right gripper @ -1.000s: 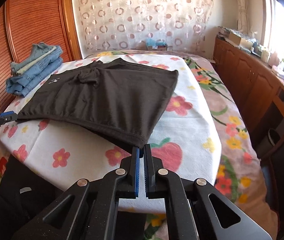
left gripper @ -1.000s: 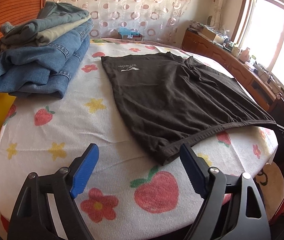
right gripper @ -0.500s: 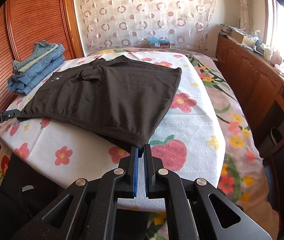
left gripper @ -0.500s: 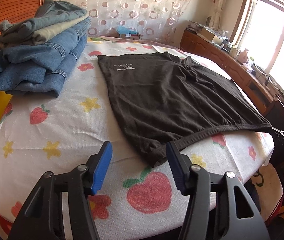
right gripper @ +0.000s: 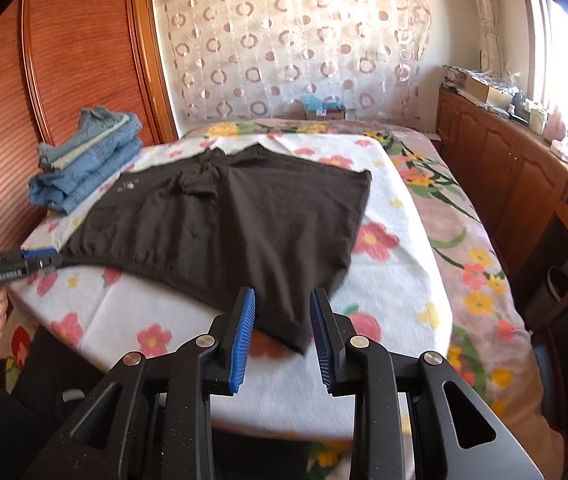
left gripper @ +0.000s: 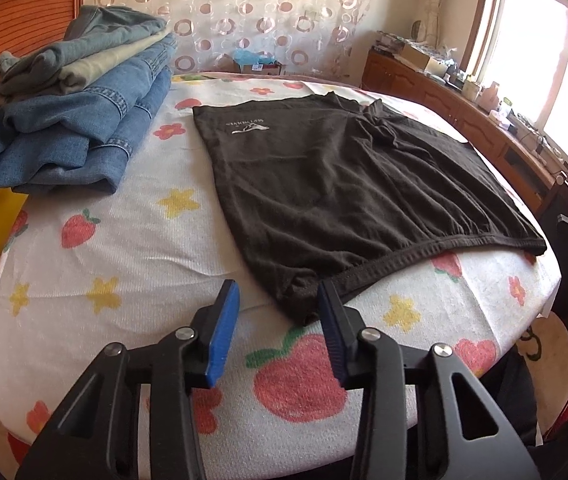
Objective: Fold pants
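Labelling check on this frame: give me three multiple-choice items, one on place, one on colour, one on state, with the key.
1. Where does the stack of folded jeans sit relative to the dark shorts, in the left wrist view?
A. left of them
B. on top of them
C. right of them

2. What colour are the tool pads?
A. red
B. blue
C. yellow

3. How do the shorts lie on the bed?
A. rolled up
B. hanging off the edge
C. spread flat

Key: A, the jeans lie apart at the left; B, both tools have blue pads; C, the shorts lie flat and unfolded.

Dark brown pants (left gripper: 348, 184); white bedcover (left gripper: 131, 240), red-yellow fruit, flowers; blue denim stack (left gripper: 71, 128); blue-padded claws.
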Tool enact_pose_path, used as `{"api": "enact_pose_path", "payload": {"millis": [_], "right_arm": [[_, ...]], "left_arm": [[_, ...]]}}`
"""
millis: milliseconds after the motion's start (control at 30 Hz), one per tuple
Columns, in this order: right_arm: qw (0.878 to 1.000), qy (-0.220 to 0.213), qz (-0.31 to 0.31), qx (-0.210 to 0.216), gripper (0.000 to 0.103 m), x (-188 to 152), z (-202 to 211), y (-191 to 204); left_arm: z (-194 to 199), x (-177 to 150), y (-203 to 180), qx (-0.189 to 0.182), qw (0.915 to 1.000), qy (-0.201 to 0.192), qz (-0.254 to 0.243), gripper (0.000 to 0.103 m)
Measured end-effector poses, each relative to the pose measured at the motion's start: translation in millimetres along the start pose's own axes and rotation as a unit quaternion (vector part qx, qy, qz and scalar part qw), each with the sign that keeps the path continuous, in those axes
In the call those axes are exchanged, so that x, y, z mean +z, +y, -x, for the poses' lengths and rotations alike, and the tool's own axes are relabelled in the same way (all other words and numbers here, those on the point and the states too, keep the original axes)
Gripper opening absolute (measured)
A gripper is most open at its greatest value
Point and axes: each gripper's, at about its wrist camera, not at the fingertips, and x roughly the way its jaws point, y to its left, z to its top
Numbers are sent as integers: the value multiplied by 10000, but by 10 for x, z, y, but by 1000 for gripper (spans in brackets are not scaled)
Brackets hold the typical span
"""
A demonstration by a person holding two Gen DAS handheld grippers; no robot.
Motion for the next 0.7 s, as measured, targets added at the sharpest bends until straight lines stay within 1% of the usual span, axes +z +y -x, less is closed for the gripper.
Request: {"api": "enact_pose_path", "payload": {"millis": [167,233,267,300,333,433,700], "right_arm": [[9997,155,-148,-102,29,-10,-272,-43],[9993,260,-141,-238,29,-18,-390,-55],[9989,297,-143,-331,29,-20,-436,-78],[9985,329,-176,-397,29,-26,-471,-109],[9982,350,-247,-414,29,-28,-493,-149],[9977,344,-333,-478,29,-3,-509,-222],[9979,167,-387,-491,29,116,-517,-349]], "left_arm": [[-2,0,-34,115,9999,59,-109,42],[1,-4,-51,147,9997,78,-195,32],[4,-4,-50,120,9997,98,-196,30],[8,-4,-43,76,9997,129,-177,21],[14,-3,-40,20,9997,162,-178,16],[40,-9,-43,12,9996,201,-183,12],[136,-100,5,9,9996,241,-117,11]]}}
